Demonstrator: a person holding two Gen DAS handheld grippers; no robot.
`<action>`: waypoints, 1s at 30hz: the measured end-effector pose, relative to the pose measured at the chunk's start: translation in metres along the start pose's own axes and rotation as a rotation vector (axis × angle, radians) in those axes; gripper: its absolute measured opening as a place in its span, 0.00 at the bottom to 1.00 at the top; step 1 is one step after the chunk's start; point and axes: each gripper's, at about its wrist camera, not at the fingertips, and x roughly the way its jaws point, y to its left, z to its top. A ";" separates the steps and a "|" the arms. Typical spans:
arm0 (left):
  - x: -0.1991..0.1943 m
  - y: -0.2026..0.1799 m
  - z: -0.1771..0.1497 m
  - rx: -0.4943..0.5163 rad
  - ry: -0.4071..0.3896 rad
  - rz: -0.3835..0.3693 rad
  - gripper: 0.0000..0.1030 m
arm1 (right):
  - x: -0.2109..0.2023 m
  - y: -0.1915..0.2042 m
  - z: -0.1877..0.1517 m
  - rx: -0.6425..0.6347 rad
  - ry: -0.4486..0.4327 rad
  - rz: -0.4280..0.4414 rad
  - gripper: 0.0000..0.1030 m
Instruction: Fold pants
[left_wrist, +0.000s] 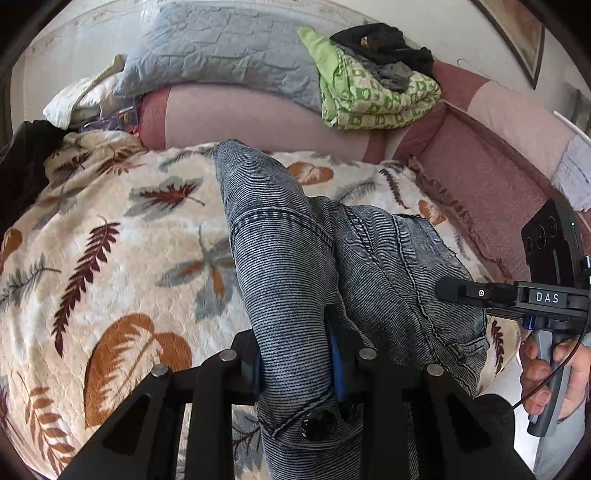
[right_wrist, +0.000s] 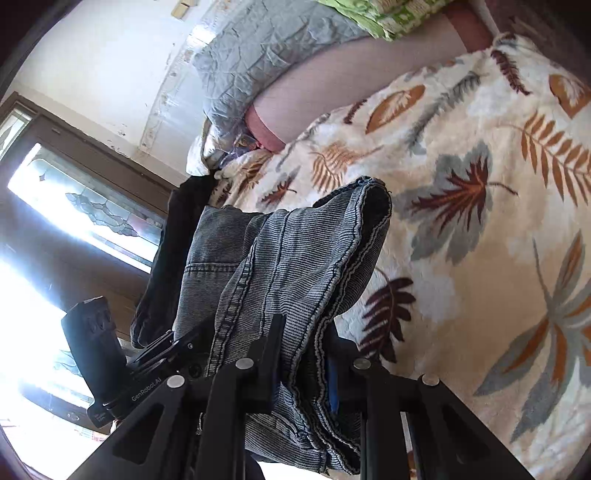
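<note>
Grey-blue striped denim pants (left_wrist: 280, 258) hang lifted above the leaf-patterned blanket (left_wrist: 110, 240), one leg trailing down onto it. My left gripper (left_wrist: 295, 354) is shut on the waistband, right beside the black button (left_wrist: 317, 424). In the right wrist view my right gripper (right_wrist: 303, 354) is shut on a bunched edge of the pants (right_wrist: 288, 258), with an open leg hem sticking up beyond it. My right gripper (left_wrist: 461, 291) also shows at the right edge of the left wrist view, held by a hand (left_wrist: 546, 373).
A grey pillow (left_wrist: 221, 48), a folded green quilt (left_wrist: 369, 96) and a pile of dark clothes (left_wrist: 384, 44) lie along the pink backrest (left_wrist: 240, 114). Dark fabric (left_wrist: 26, 158) sits at the blanket's far left. A bright window (right_wrist: 55, 206) lies to the left in the right wrist view.
</note>
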 end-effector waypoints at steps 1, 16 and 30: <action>-0.003 0.001 0.009 0.005 -0.014 -0.008 0.29 | -0.005 0.004 0.007 -0.015 -0.009 -0.003 0.19; 0.017 0.029 0.066 -0.010 -0.064 -0.025 0.29 | 0.016 0.034 0.075 -0.113 -0.005 -0.071 0.19; 0.111 0.076 0.010 -0.109 0.095 0.015 0.31 | 0.113 -0.037 0.043 -0.049 0.132 -0.177 0.20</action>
